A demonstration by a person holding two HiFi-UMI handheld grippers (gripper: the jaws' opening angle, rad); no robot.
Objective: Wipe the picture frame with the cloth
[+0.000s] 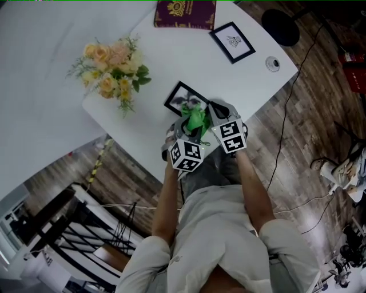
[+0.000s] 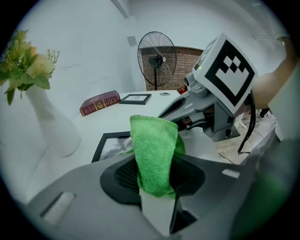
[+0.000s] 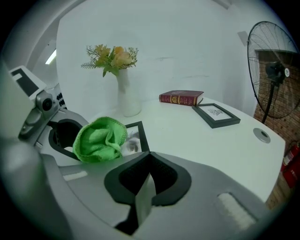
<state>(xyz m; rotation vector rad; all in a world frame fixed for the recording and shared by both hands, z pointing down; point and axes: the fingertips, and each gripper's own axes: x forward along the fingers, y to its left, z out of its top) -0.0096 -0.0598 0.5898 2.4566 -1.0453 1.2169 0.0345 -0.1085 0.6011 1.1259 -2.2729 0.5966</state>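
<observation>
A green cloth (image 2: 154, 154) is clamped in my left gripper (image 2: 157, 187), whose jaws are shut on it. The cloth (image 1: 195, 119) hangs just above the near black picture frame (image 1: 182, 98) that lies flat on the white table (image 1: 171, 57). In the right gripper view the cloth (image 3: 99, 139) covers the frame's (image 3: 138, 136) left part. My right gripper (image 3: 145, 197) is shut with nothing in it, close beside the left one (image 1: 191, 131). Both grippers, the right one (image 1: 220, 123) included, hover at the table's near edge.
A white vase of yellow flowers (image 1: 111, 71) stands left of the frame. A maroon book (image 1: 185, 14) and a second black frame (image 1: 233, 42) lie at the far side, with a small round disc (image 1: 273, 63) near the table's right edge. A standing fan (image 2: 156, 58) is behind.
</observation>
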